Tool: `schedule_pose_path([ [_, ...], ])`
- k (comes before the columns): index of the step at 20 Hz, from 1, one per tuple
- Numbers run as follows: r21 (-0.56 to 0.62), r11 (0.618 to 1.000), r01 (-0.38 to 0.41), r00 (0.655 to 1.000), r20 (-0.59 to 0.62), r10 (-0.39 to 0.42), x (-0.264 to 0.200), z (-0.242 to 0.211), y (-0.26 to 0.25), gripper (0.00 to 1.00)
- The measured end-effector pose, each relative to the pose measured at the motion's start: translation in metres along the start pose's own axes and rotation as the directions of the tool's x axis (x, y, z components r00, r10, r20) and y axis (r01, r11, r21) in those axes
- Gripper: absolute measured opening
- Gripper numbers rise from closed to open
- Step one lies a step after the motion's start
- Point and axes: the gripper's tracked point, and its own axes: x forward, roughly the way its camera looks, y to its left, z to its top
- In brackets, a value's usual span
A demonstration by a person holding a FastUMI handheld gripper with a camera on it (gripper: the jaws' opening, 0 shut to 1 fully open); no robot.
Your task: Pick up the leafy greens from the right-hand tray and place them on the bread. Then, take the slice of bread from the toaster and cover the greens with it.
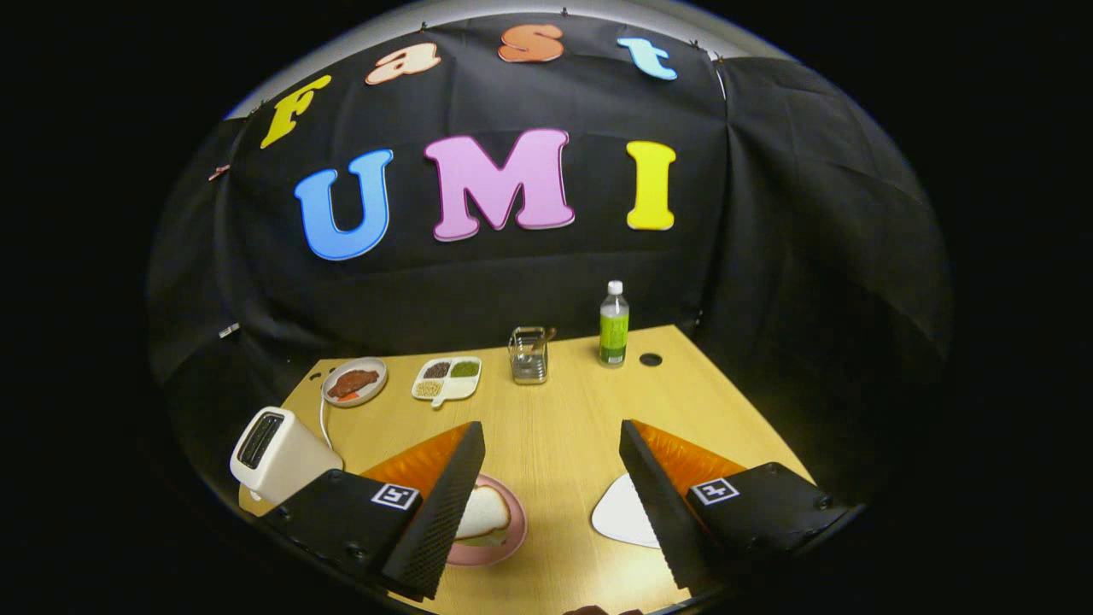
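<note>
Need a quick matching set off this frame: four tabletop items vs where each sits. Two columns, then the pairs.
Gripper: fingers open, above the table.

1. toaster
2. bottle
3. pink plate
4. divided dish

A. far side, by the booth wall
B. under the left finger, holding bread
C. between the round meat plate and the wire holder
D. near left table edge, beside the left finger

Pairs: 1-D, 2-A, 3-B, 4-C

One toaster (277, 454), one bottle (613, 325), one wire holder (529, 354), one divided dish (447, 377), three plates (354, 382) (504, 538) (622, 512)
</note>
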Motion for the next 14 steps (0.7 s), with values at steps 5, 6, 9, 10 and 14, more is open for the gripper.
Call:
schedule_pose_path([
  [5, -0.034, 0.999, 0.014, 0.979, 0.205, -0.007, -0.058, 0.061, -0.005, 0.99],
  [6, -0.043, 0.999, 0.02, 0.974, 0.228, -0.01, -0.068, 0.065, -0.007, 0.99],
  [9, -0.02, 0.999, 0.04, 0.979, 0.203, -0.035, -0.09, 0.055, -0.023, 0.99],
  [10, 0.009, 0.999, 0.04, 0.981, 0.191, -0.041, -0.096, 0.052, -0.029, 0.99],
  [14, 0.084, 0.995, 0.047, 0.984, 0.166, -0.06, -0.102, 0.036, -0.058, 0.98],
])
